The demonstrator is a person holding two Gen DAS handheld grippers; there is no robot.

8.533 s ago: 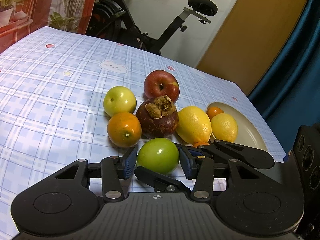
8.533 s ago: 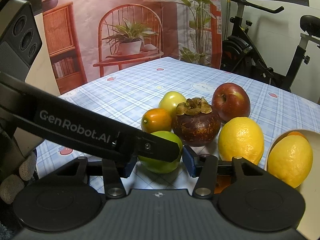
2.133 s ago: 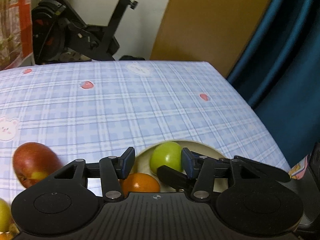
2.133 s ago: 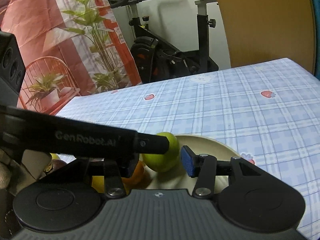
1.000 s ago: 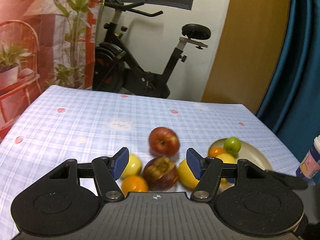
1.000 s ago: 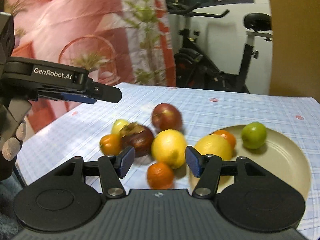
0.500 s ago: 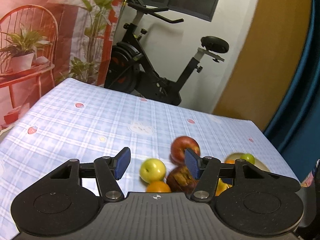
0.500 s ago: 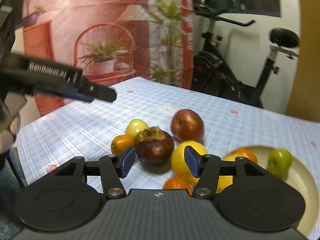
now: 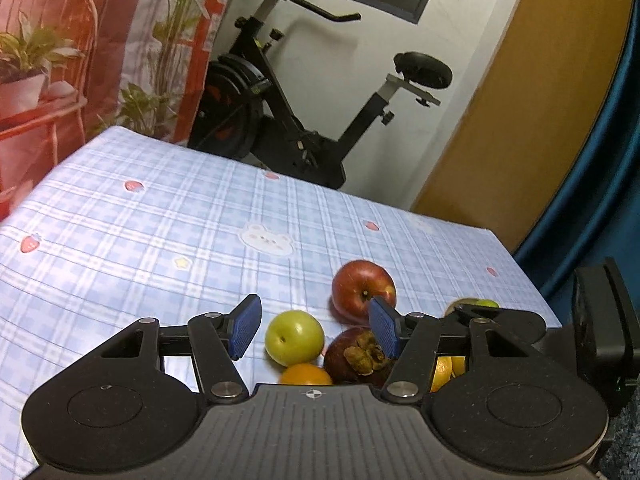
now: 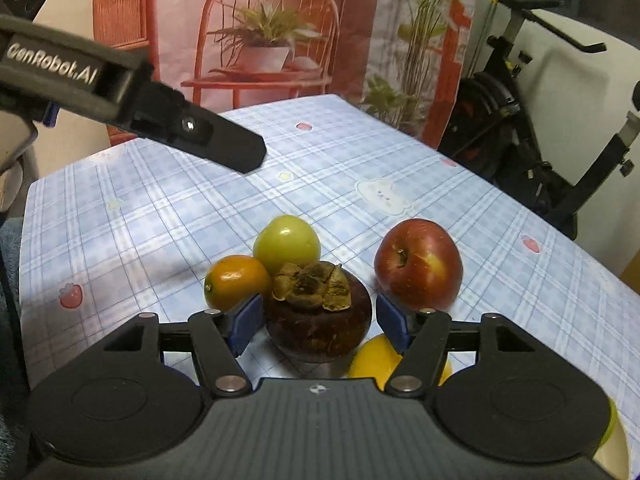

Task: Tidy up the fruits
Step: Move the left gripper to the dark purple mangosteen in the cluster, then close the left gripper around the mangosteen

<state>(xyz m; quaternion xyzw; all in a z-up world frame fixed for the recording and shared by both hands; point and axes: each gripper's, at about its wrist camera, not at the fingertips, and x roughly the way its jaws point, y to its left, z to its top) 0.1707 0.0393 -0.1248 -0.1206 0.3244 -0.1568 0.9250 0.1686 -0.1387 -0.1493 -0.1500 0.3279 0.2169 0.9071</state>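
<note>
The checked tablecloth (image 10: pixel 160 220) fills mid-frame. My right gripper (image 10: pixel 319 322) is opening, its pads flanking the mangosteen (image 10: pixel 318 320) at lower centre without pressing. My left gripper (image 9: pixel 314 330) hangs open above the green fruit (image 9: pixel 294 342).

Both wrist views close above table, sharing mangosteen (image 9: pixel 354 354) cluster

A blue checked table (image 10: pixel 140 216) carries apples (image 10: pixel 418 264), mangosteen (image 10: pixel 318 320), oranges (image 10: pixel 236 280).
</note>
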